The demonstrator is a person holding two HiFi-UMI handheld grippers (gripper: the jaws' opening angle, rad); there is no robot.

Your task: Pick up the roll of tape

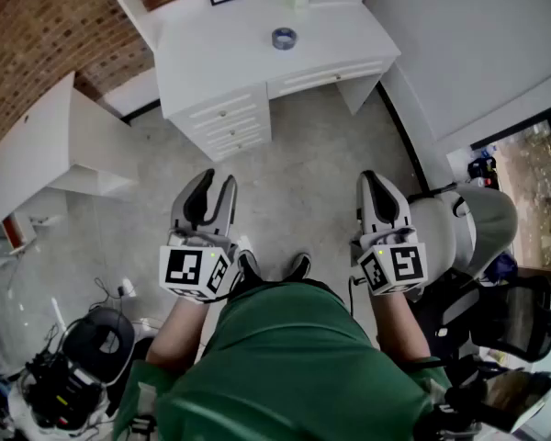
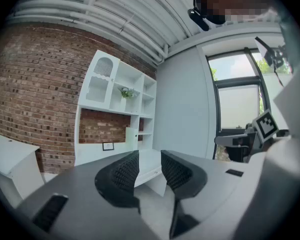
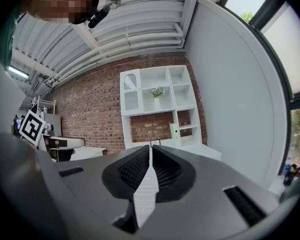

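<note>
Head view: tape (image 1: 284,38) lies on the bench (image 1: 211,58), well ahead, seemingly nearer your left gripper (image 1: 215,180), whose fingers are parted and empty; your right gripper (image 1: 371,178) has its fingers closed, empty.

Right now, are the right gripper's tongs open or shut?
Shut. The right gripper shows its black ribbed pads together in its own view, only a thin slit between, nothing held.
</note>
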